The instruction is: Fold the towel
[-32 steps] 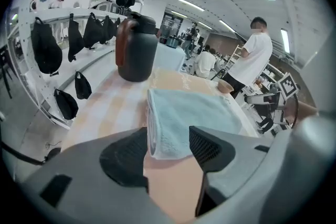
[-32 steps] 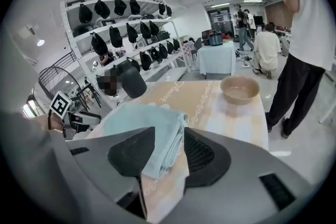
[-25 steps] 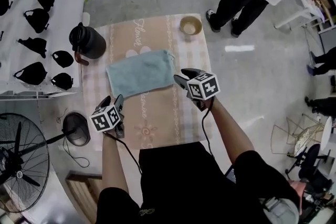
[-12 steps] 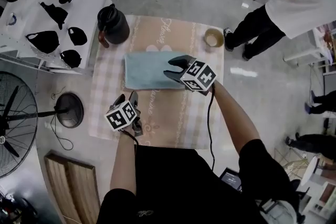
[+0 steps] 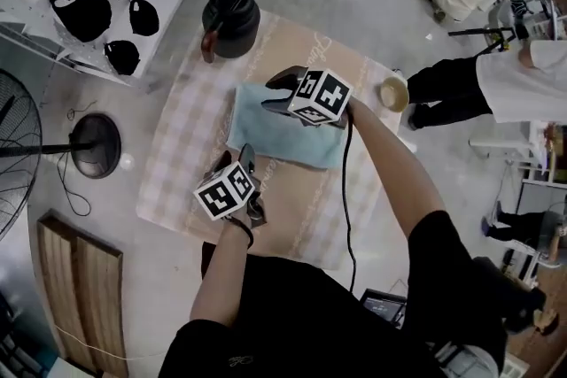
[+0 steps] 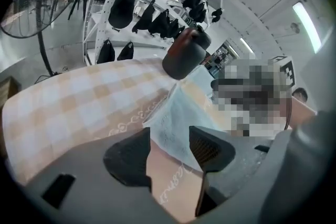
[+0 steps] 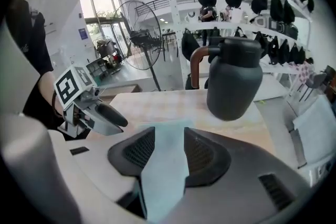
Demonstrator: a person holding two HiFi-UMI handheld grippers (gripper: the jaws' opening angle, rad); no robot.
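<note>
Where the head view looks down, the blue towel [image 5: 292, 137] lies flat on the checked table cloth [image 5: 186, 146]. A dark jug [image 5: 232, 9] stands past it, and a small bowl [image 5: 394, 93] sits off to the side. The right gripper [image 5: 273, 93] hangs over the towel's far edge. The left gripper [image 5: 245, 157] is at its near edge.

In the left gripper view, the left gripper [image 6: 168, 152] has its jaws wide apart. A corner of the towel [image 6: 176, 123] shows between them, not pinched.

In the right gripper view, the right gripper [image 7: 164, 152] has its jaws partly apart. The towel [image 7: 163, 176] lies under the gap, and the pads do not squeeze it. The jug [image 7: 233, 81] stands just ahead.
</note>
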